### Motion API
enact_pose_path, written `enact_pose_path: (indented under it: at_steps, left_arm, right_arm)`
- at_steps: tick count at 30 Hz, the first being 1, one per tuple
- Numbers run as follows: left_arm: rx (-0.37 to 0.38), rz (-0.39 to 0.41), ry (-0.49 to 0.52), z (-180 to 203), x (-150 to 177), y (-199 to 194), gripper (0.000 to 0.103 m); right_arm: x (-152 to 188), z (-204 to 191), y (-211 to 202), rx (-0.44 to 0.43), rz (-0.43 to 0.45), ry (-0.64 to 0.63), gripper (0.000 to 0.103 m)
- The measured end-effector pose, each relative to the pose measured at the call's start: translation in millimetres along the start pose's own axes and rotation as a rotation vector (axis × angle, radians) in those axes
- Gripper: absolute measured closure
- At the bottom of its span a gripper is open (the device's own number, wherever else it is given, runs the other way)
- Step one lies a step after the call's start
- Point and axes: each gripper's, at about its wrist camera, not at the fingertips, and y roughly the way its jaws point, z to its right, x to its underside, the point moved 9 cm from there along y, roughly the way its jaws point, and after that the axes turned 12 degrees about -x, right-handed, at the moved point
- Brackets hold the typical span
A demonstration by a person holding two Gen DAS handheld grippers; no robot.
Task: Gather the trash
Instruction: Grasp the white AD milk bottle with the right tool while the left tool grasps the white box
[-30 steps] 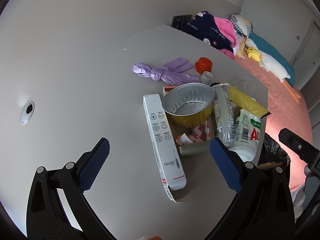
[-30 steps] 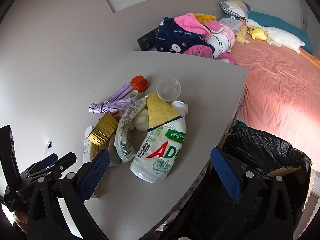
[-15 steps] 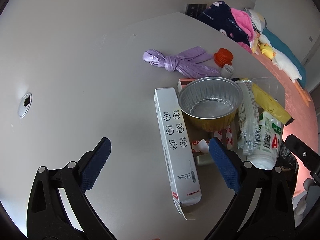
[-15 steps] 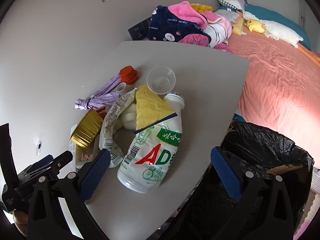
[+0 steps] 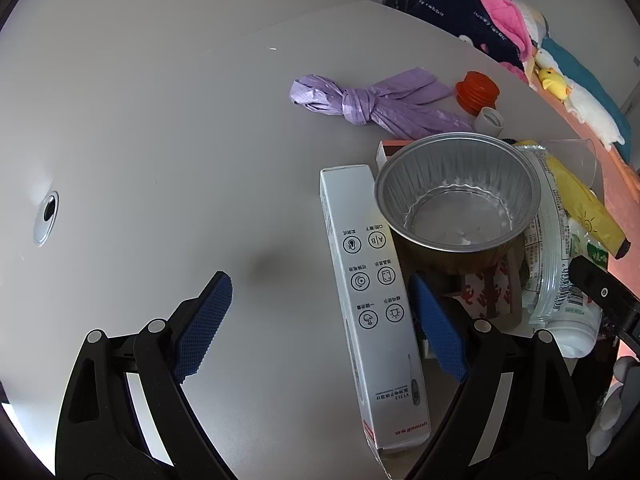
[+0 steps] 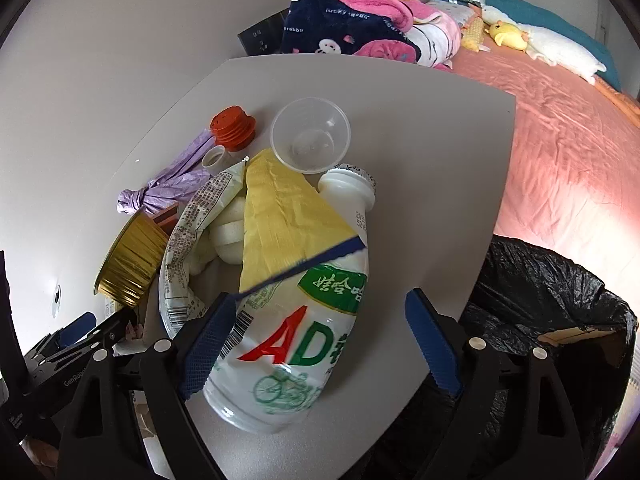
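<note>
On the grey table lies a pile of trash. A long white carton lies flat between the jaws of my left gripper, close to the right pad. The jaws are closing and the left pad stands well off it. A white AD drink bottle lies on its side between the jaws of my right gripper, which are closing too. The right pad is clear of it. A yellow wrapper drapes over the bottle's neck. A foil bowl stands beside the carton.
A knotted purple bag, an orange cap, a clear cup and a clear food packet lie around. A black-lined bin stands below the table's right edge. A bed with clothes lies beyond.
Both grippers have sunk toward the table and their jaws have narrowed a little. The left now straddles the white carton, the right straddles the bottle.
</note>
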Motion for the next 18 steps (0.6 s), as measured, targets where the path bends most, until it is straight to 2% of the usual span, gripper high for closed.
enact_pose_path:
  at_steps: [5, 11, 18]
  left_arm:
    - [-0.018, -0.010, 0.021, -1, 2, 4, 0.022]
    - [0.007, -0.018, -0.006, -5, 3, 3, 0.034]
    - [-0.002, -0.030, 0.002, -7, 4, 2, 0.036]
  right_arm:
    - [0, -5, 9, 0.021, -0.011, -0.032, 0.034]
    - [0, -9, 11, 0.006, -0.007, -0.055, 0.037]
    - [5, -18, 10, -0.048, -0.022, -0.069, 0.043]
